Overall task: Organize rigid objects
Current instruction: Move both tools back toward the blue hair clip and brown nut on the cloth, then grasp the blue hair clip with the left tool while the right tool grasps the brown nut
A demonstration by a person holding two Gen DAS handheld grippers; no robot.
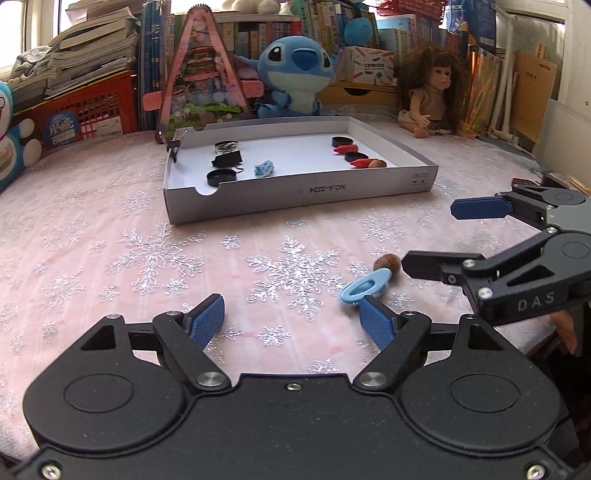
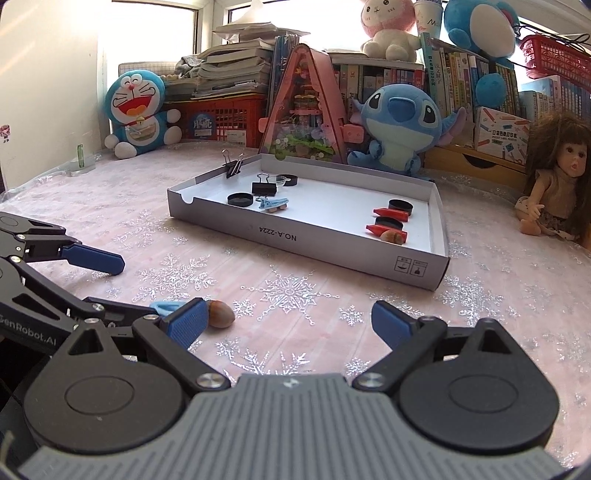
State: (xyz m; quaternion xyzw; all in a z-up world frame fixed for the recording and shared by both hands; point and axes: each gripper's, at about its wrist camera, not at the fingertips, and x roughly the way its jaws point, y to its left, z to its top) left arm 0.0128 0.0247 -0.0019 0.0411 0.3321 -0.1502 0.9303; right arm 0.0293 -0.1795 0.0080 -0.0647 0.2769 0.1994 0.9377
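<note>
Both the left gripper (image 1: 293, 319) and right gripper (image 2: 288, 323) stand spread, ribbed blue pads bare; a smooth oval hazelnut (image 2: 221, 314) and glossy plastic clip (image 1: 365, 287) lie by their inner fingers.

I'm seeing bright daylight through the window (image 2: 155, 33), packed bookshelves (image 2: 388, 79) behind, snowflake-patterned pink tablecloth (image 1: 147, 251) below.
</note>
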